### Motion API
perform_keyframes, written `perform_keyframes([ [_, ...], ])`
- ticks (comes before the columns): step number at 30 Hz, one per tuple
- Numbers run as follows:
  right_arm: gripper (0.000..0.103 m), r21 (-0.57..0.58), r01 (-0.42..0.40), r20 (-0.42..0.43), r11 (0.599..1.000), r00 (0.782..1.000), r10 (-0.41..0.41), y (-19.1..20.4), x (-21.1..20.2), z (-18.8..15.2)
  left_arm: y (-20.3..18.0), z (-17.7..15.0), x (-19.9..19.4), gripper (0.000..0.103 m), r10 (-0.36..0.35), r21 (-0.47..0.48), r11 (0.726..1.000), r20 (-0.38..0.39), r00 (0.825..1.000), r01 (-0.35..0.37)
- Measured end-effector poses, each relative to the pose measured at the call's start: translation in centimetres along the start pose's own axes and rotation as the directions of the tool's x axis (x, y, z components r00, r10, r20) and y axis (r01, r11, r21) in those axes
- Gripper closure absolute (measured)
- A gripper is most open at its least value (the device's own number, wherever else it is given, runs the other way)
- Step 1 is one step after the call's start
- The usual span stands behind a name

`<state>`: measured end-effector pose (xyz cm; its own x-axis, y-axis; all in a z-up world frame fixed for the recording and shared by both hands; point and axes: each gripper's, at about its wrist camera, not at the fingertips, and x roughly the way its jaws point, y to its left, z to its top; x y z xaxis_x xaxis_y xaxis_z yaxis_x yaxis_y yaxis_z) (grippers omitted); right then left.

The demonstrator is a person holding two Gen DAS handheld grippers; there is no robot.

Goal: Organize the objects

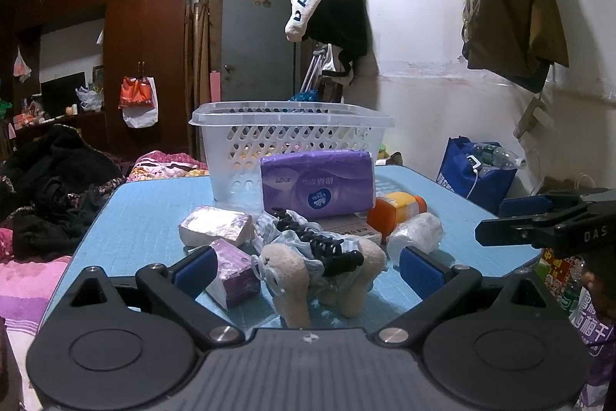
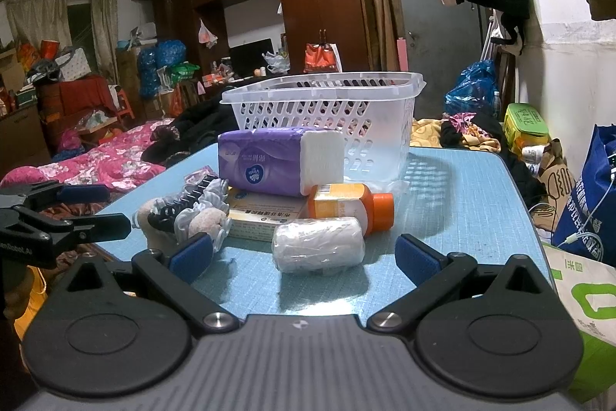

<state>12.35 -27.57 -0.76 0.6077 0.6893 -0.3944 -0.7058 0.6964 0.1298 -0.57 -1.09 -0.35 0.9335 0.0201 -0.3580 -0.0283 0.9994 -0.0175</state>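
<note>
- Both grippers hover at the near edge of the blue table (image 1: 154, 203), each with its blue pads spread wide and nothing between them: the left gripper (image 1: 304, 266) faces the plush toy, the right gripper (image 2: 304, 253) faces the wrapped white roll.
- Clutter lies in a heap mid-table; the white basket (image 1: 292, 137) stands just behind it at the far side, and from here it looks empty, though its floor is partly hidden.
- Nearest the left gripper, the beige plush toy (image 1: 292, 276) stands with a black hair claw (image 1: 319, 241) and some thin plastic film draped over its back. It should be soft and light; a squeeze across the body would hold, but the claw may slide off, so I would lift that first by its stiff spine.
- Left of the toy sit two small tissue packs (image 1: 235, 272), squashy and light, easy to pinch across their short sides.
- The wrapped white roll (image 2: 317, 247) lies on its side just ahead of the right gripper; its wrapper looks slick, and it could roll, so grip across the middle.
- Behind it, the orange bottle (image 2: 346, 207) lies on its side touching a flat box (image 2: 265, 218); it is rigid and likely the heaviest piece.
- The big purple tissue pack (image 2: 269, 160) rests on top of the box, bulky but soft, probably too wide except across its thin dimension.
</note>
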Motion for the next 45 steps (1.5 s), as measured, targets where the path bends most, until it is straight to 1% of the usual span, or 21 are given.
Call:
perform_keyframes([
  [45, 0.0, 0.0, 0.001, -0.002, 1.0, 1.0, -0.001, -0.08, 0.0, 0.01, -0.28, -0.26, 0.05, 0.001, -0.004, 0.004, 1.0, -0.009, 1.0, 0.004],
])
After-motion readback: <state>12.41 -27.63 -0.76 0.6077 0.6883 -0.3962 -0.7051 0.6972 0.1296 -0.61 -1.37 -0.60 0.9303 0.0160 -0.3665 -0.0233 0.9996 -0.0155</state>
